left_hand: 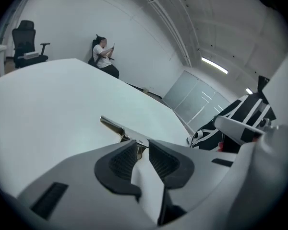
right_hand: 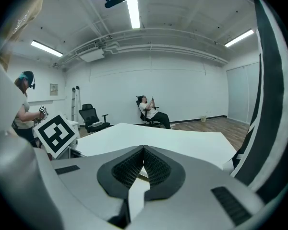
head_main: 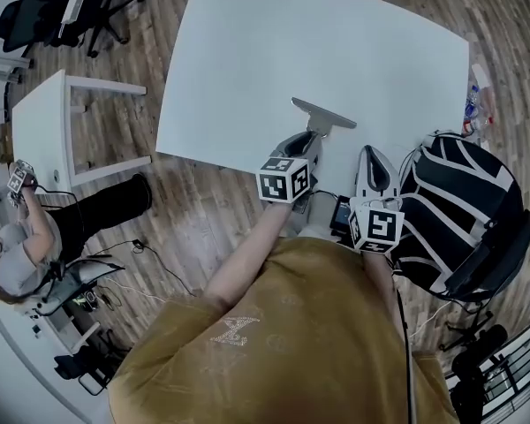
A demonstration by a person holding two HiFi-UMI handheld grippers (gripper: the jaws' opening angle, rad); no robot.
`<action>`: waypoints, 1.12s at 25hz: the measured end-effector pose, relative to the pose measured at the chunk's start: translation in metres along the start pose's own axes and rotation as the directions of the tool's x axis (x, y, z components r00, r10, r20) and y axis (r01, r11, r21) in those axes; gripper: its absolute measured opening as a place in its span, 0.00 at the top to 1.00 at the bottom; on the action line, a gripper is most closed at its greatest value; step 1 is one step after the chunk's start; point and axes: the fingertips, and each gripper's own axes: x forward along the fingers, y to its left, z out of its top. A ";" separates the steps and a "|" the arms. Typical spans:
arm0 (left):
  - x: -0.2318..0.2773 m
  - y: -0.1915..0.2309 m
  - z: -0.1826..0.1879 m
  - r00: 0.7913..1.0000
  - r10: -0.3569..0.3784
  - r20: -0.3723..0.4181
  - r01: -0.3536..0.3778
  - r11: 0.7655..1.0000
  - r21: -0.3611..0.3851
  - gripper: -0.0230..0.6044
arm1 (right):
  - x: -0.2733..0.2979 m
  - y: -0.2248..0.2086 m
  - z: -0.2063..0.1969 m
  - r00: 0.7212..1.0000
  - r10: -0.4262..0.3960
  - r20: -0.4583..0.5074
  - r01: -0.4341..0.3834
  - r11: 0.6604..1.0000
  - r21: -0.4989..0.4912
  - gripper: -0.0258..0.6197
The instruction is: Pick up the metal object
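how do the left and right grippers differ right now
The left gripper has its jaws apart; the right gripper has them together. The left gripper's tips are at the metal object's stem; the right gripper sits further back, with nothing between its jaws. Both carry marker cubes.

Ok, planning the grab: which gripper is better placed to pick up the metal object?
Left. The left gripper has its jaws apart at the near end of the metal object; the right gripper sits shut, off to the side.
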 end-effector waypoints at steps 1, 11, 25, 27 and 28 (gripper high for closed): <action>0.001 0.002 -0.003 1.000 -0.008 -0.009 0.008 0.999 -0.044 0.85 | 0.001 0.000 0.000 1.000 0.001 0.000 -0.001 1.000 0.000 0.96; 0.019 0.009 -0.001 0.989 -0.138 0.047 0.144 0.879 -0.455 0.81 | 0.010 -0.004 -0.004 1.000 0.006 -0.016 -0.006 1.000 0.001 0.96; 0.038 0.006 0.009 0.968 -0.218 0.125 0.242 0.674 -0.698 0.77 | 0.014 -0.013 -0.007 1.000 -0.008 -0.027 0.008 1.000 0.016 0.96; 0.041 0.008 0.010 0.969 -0.215 0.118 0.234 0.665 -0.709 0.77 | 0.014 -0.014 -0.008 0.999 -0.011 -0.031 0.012 1.000 0.019 0.96; 0.042 0.009 0.010 0.970 -0.213 0.115 0.230 0.660 -0.715 0.77 | 0.015 -0.014 -0.008 0.999 -0.012 -0.032 0.012 1.000 0.021 0.96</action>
